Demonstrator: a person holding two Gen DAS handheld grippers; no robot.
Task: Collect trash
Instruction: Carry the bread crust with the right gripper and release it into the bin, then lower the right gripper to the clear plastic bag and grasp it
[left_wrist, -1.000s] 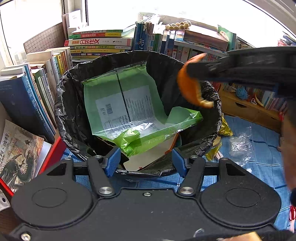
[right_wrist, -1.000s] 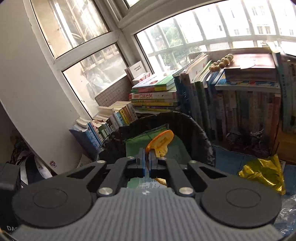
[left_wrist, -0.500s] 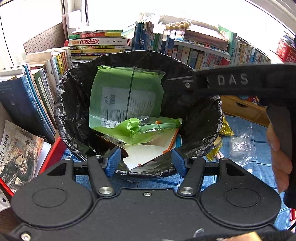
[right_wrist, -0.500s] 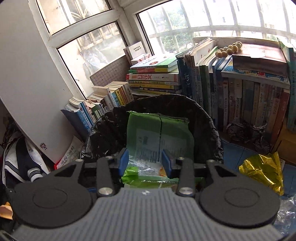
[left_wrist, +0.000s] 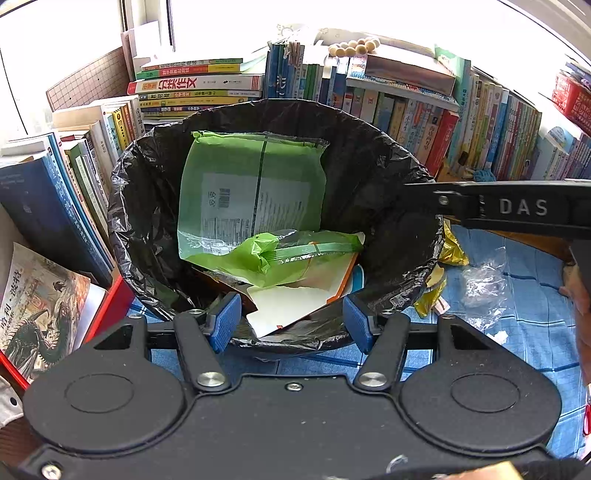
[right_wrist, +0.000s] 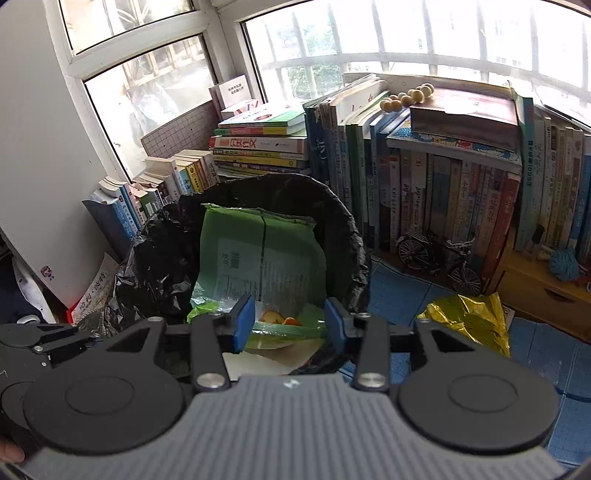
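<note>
Between the blue pads of the right hand-held gripper (right_wrist: 289, 322) nothing is held — its jaws stand spread over the bin (right_wrist: 343, 221), and below the gap bits of orange peel (right_wrist: 275, 317) lie on a crumpled green wrapper (right_wrist: 280, 328), half hidden by the gripper body. The left hand-held gripper (left_wrist: 289, 322) is likewise spread and empty at the bin's near rim. A large green packet (left_wrist: 251, 192) leans against the black liner's far wall; white card beneath it is mostly covered. Right of the bin, a gold foil wrapper (right_wrist: 469, 317) and clear plastic (left_wrist: 484, 288) lie on the blue floor (left_wrist: 528, 332) — partly cut off by the bin and gripper.
</note>
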